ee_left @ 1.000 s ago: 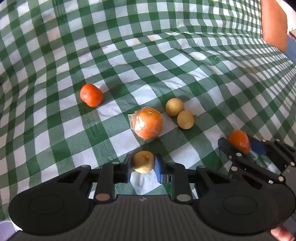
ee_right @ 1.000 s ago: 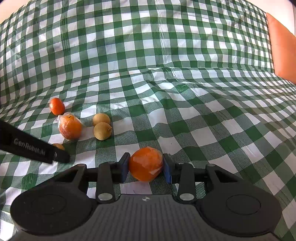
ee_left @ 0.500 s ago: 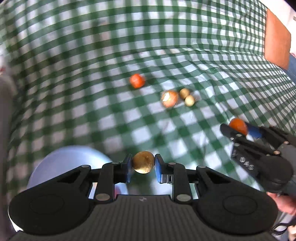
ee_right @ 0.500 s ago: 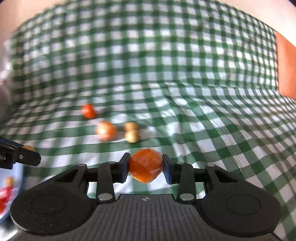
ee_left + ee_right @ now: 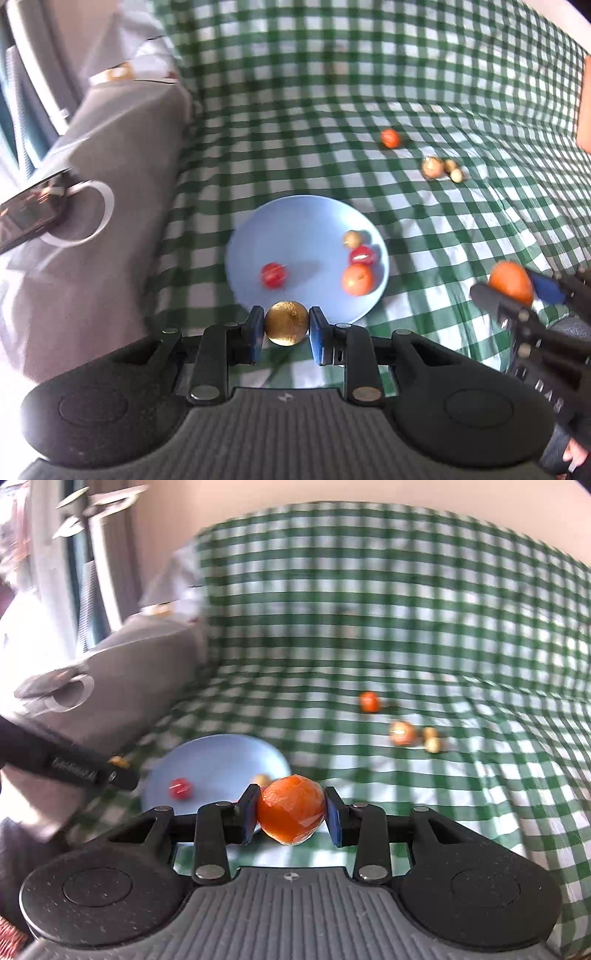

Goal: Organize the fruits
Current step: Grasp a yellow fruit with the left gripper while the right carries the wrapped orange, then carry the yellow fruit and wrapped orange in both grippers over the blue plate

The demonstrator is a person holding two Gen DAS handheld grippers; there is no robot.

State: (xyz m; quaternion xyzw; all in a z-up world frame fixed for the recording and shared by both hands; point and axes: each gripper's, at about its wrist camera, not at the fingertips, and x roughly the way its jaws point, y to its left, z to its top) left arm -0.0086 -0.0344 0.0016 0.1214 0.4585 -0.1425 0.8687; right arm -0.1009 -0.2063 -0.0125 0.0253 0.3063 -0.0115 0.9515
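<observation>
My left gripper (image 5: 286,328) is shut on a small golden-brown fruit (image 5: 286,322) and holds it at the near rim of a light blue plate (image 5: 295,225). The plate holds two red fruits (image 5: 273,275), an orange one (image 5: 357,278) and a small tan one (image 5: 352,239). My right gripper (image 5: 291,812) is shut on a plastic-wrapped orange (image 5: 291,808), above the cloth just right of the plate (image 5: 221,760); it also shows in the left wrist view (image 5: 511,282). On the cloth beyond lie a small orange (image 5: 390,138), a wrapped orange (image 5: 433,167) and two tan fruits (image 5: 454,170).
A green-and-white checked cloth (image 5: 424,229) covers the surface. A grey cushioned object (image 5: 110,177) with a phone on a ring mount (image 5: 33,214) stands at the left, close to the plate. An orange object (image 5: 584,107) is at the far right edge.
Both grippers have swung left and back from the loose fruits with their fruits still held. The blue plate has come fully into view under the left gripper.
</observation>
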